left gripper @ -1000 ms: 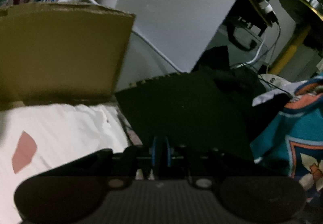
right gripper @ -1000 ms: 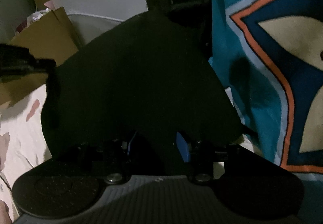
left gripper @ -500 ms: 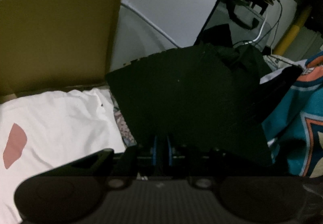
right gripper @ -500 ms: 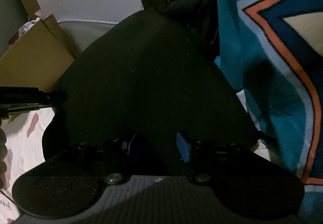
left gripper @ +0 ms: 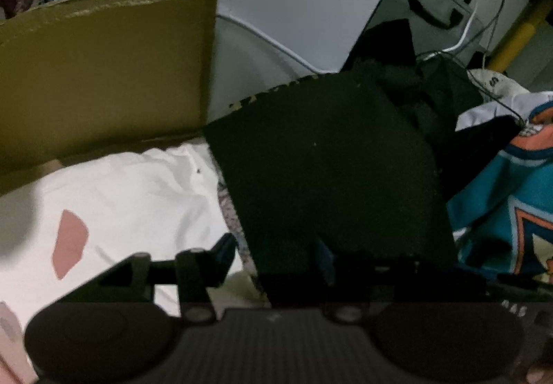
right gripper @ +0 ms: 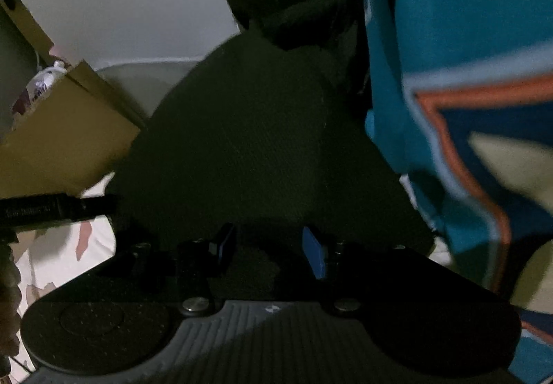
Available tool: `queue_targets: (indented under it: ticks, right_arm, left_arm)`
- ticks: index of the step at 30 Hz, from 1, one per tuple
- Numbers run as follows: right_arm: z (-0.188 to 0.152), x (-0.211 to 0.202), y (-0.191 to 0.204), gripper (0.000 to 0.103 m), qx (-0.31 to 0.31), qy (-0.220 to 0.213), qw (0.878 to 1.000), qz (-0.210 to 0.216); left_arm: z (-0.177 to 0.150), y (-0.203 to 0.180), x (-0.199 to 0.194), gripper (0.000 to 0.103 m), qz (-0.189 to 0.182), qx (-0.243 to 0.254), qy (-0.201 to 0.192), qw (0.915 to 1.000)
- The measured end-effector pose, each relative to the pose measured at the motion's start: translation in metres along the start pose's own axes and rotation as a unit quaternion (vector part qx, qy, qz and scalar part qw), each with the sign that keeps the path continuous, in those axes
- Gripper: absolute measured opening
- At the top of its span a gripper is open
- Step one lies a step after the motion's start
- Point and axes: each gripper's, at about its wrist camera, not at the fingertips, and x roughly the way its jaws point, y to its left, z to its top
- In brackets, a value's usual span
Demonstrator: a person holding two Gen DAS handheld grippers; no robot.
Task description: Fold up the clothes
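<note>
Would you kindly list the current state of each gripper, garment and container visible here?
left gripper: open, dark garment between its fingers
right gripper: open, over the garment's edge
dark garment: spread flat
teal jersey: crumpled, unfolded
cardboard box: open, holding items

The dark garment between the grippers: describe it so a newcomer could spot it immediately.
Start at the cardboard box against the white wall. To its right, on the white patterned sheet, lies the dark garment. It is plain and near black, unlike the teal, orange-trimmed jersey beside it.
</note>
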Motion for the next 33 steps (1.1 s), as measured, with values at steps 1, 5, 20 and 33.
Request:
queue_targets:
  ticks: [1,5,20,33]
  right_arm:
    - [0.002,-0.005,0.002,0.05,0.0,0.002,1.0,-0.002]
    - [0.011,-0.026,0.016,0.073,-0.008,0.006,1.0,-0.007]
    - [0.03,-0.111,0.045,0.102,0.016,0.034,0.999,-0.018]
    - [0.038,-0.178,0.066,0.103,0.005,0.047,0.998,-0.038]
  left_arm:
    - [0.001,0.001,-0.006,0.054,0.005,-0.006,0.0,1.0]
    - [0.009,-0.004,-0.038,0.07,0.009,-0.004,0.01,0.9999]
    - [0.036,-0.021,-0.16,0.103,0.035,0.003,0.03,0.9989]
    - [0.039,-0.031,-0.258,0.103,0.095,0.029,0.022,0.9948]
